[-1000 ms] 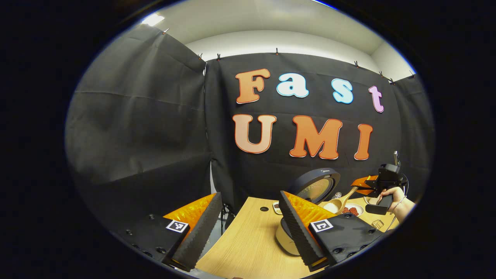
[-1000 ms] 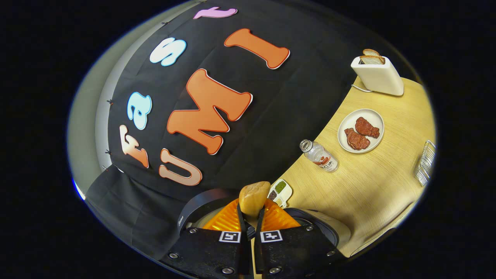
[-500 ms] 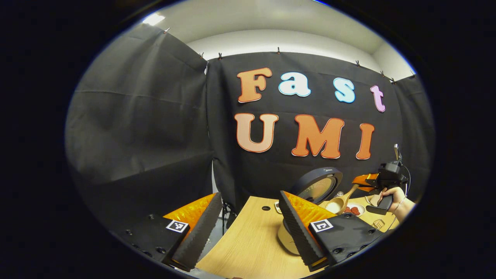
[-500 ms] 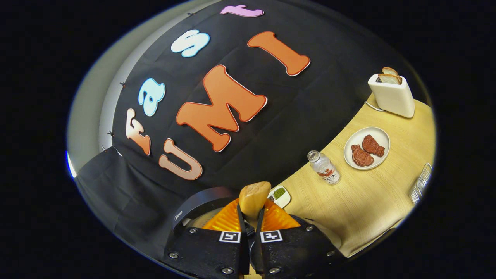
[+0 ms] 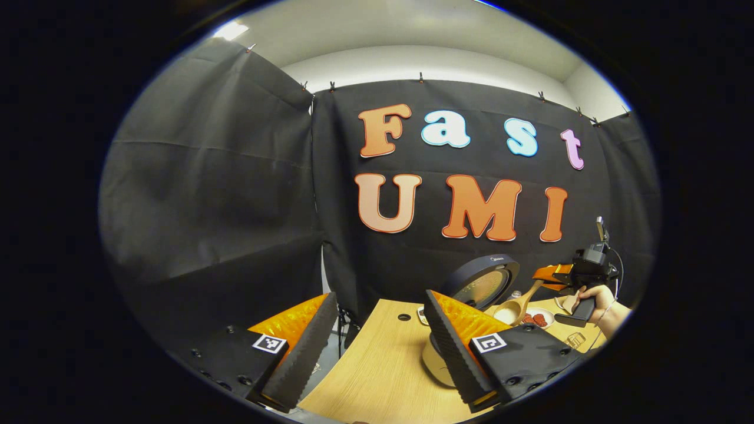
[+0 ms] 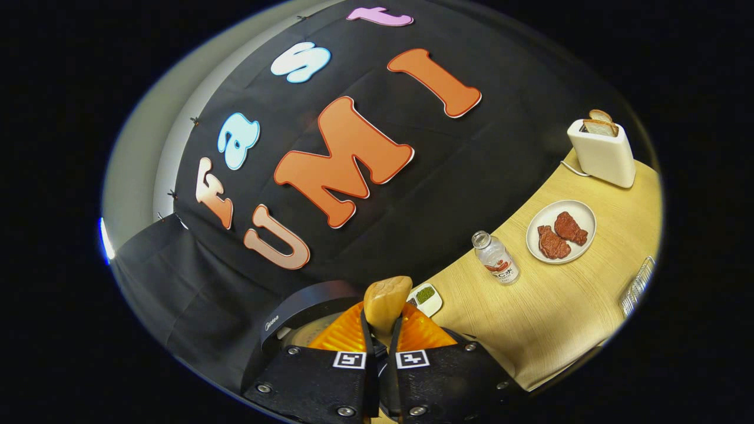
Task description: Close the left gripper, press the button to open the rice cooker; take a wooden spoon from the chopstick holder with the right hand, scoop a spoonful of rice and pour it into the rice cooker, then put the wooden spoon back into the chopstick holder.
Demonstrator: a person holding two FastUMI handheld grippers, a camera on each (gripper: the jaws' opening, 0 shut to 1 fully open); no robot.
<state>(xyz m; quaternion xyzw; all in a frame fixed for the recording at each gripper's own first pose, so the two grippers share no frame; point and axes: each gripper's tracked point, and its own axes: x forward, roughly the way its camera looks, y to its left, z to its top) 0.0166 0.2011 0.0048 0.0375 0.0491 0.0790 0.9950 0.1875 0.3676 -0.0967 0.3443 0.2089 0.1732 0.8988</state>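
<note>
On the pale wooden surface (image 6: 559,306) stand a small clear bottle (image 6: 495,265), a white plate of red meat (image 6: 561,230) and a white toaster (image 6: 602,152). My right gripper (image 6: 380,330) pinches the wooden spoon (image 5: 515,307), bowl toward the open rice cooker (image 5: 480,282). My left gripper (image 5: 377,347) stands wide.

A small brand mark on the rice cooker (image 6: 306,318) lid is too small to read.
</note>
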